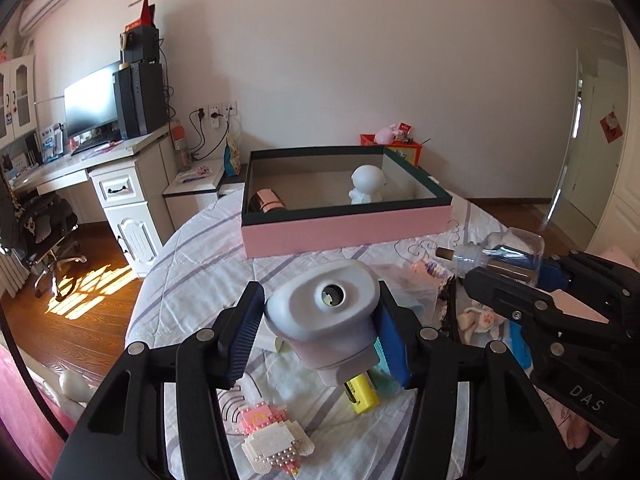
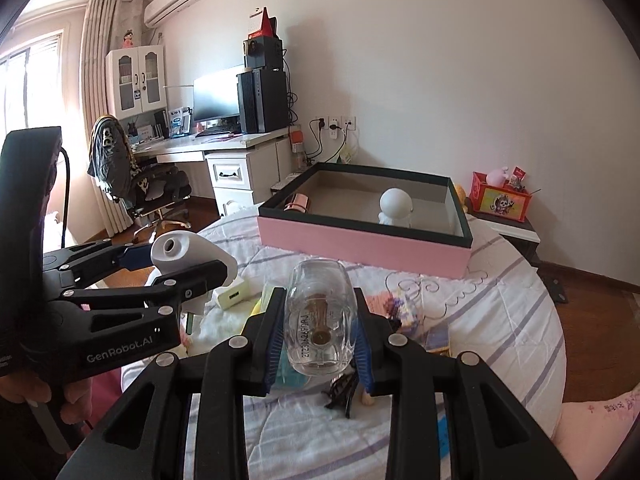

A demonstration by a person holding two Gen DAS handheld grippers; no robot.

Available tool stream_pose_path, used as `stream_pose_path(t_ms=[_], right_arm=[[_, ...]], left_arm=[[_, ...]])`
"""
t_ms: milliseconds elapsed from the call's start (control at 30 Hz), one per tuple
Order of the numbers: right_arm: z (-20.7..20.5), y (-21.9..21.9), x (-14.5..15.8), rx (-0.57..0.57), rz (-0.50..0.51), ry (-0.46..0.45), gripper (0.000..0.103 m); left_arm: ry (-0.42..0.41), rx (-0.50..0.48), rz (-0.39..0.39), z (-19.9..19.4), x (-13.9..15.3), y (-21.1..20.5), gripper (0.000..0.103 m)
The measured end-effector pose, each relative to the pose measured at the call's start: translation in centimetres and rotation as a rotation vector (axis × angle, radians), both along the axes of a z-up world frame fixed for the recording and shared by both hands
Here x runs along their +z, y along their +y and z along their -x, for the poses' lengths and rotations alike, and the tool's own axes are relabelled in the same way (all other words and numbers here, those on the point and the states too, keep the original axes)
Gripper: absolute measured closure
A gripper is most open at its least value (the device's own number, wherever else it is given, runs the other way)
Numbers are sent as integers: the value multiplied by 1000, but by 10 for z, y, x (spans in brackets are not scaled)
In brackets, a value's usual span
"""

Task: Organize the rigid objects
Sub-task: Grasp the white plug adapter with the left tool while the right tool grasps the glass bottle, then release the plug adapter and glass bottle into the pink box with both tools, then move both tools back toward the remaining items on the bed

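Glass bottle (image 2: 320,316) | base toward camera, axis along right gripper (image 2: 320,334)

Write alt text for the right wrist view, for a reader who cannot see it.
The right gripper holds a clear glass bottle above a bed strewn with small objects. At left, the left gripper grips a white plastic device. Beyond them sits an open pink box containing a white figurine and a copper-coloured cylinder.

Clear glass bottle (image 2: 320,316) between right gripper (image 2: 318,346) fingers (image 2: 269,340), pink box (image 2: 362,242) beyond.
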State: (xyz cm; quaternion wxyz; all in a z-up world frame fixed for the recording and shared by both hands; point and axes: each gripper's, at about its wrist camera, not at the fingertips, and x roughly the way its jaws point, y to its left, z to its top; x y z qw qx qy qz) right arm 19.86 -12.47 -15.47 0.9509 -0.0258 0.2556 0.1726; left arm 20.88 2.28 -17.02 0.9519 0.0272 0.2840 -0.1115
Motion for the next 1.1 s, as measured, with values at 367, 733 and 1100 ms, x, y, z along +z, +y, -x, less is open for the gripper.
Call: stream_pose_path(t_ms=[367, 733, 1100], right_arm=[[-96, -13, 34, -36, 45, -24, 72], [-223, -39, -7, -137, 97, 159, 72], [-225, -69, -23, -193, 18, 199, 30]], left_arm=[[-47, -71, -34, -87, 47, -27, 50], [198, -77, -81, -239, -4, -48, 83], [153, -7, -72, -223, -7, -38, 22]])
